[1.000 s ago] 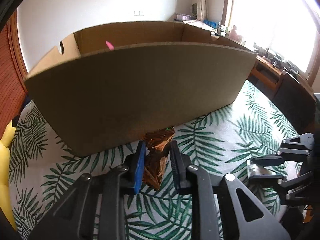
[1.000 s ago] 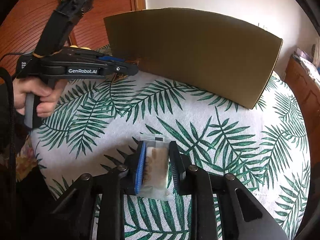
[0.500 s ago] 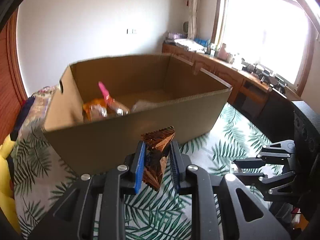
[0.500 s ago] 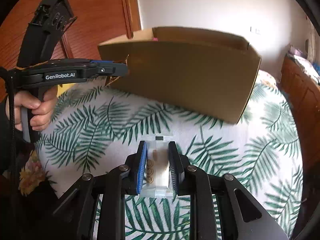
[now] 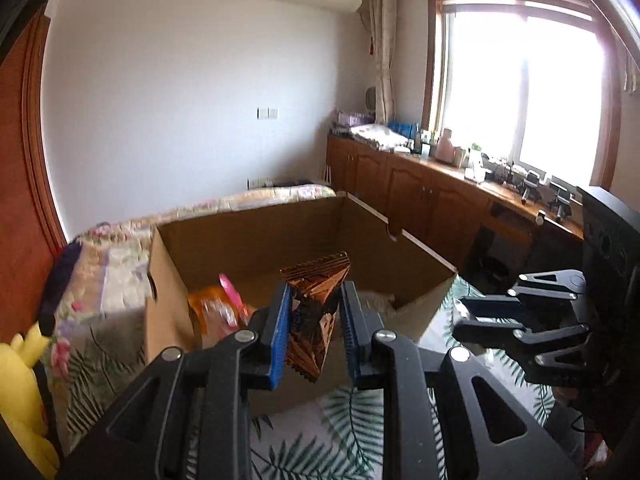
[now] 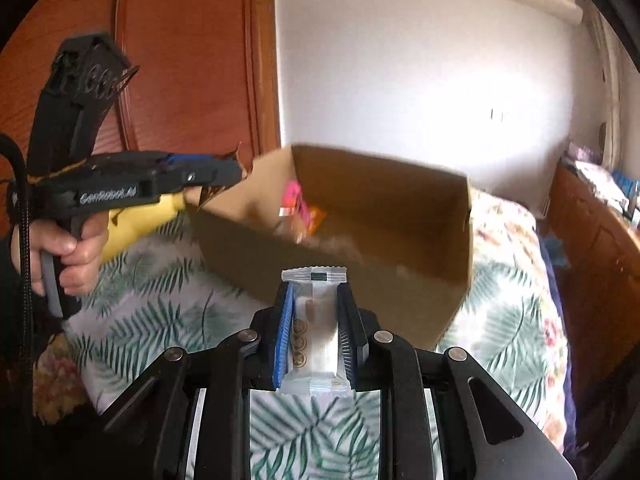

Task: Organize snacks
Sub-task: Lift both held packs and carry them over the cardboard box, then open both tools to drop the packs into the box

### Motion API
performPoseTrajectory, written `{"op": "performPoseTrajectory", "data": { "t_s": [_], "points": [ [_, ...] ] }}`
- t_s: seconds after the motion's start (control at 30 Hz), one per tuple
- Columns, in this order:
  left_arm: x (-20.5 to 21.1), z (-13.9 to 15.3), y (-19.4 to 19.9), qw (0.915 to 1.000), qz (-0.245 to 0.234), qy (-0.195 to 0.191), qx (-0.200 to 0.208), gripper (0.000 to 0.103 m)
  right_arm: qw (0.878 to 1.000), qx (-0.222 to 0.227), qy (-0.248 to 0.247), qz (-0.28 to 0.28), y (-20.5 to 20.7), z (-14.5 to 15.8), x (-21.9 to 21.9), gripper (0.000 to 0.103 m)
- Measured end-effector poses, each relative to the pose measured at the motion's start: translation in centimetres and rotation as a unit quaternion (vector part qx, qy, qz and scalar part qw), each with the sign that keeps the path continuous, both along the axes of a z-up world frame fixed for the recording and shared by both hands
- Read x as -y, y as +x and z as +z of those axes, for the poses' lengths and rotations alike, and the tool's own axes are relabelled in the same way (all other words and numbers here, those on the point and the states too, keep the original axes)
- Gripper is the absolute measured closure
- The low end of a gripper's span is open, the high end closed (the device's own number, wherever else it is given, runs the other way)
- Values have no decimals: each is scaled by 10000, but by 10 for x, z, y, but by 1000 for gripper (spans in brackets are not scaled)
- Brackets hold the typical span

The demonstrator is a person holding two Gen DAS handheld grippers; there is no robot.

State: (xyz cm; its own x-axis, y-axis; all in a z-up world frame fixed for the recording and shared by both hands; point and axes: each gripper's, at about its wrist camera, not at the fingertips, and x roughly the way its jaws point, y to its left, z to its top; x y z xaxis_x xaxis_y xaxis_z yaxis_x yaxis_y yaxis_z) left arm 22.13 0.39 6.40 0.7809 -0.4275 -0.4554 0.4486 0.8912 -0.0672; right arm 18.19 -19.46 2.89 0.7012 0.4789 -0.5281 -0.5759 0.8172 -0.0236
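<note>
My left gripper (image 5: 314,304) is shut on a brown crinkled snack packet (image 5: 314,312), held above the near wall of an open cardboard box (image 5: 256,240). The box holds an orange packet (image 5: 214,312) with a pink one. My right gripper (image 6: 314,304) is shut on a clear-wrapped biscuit bar (image 6: 314,332), held in front of the box (image 6: 400,272), above the leaf-print cloth (image 6: 160,320). The left gripper also shows in the right wrist view (image 6: 236,172), at the box's left corner. The right gripper also shows in the left wrist view (image 5: 472,312).
A yellow plush toy (image 5: 20,392) lies at the left. A floral bedspread (image 5: 116,256) lies behind the box. Wooden cabinets (image 5: 420,200) run under the window at the right. A wooden wardrobe (image 6: 180,60) stands behind the left gripper.
Both grippers have risen with their snacks. The box's inside, hidden by its front wall a second ago, now shows from above. The left gripper now sits over the box's near wall.
</note>
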Motion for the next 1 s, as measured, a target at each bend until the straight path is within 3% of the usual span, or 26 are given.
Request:
{"op": "performPoseTrajectory", "data": {
  "t_s": [0.4,1.0],
  "points": [
    [-14,-5,36,9996,281,-21,-31,82,9991,409,149,-1,49,31,-19,83],
    [-12,-55,73,9972,510,116,-535,81,9999,15,18,-129,91,-5,-35,82]
  ]
}}
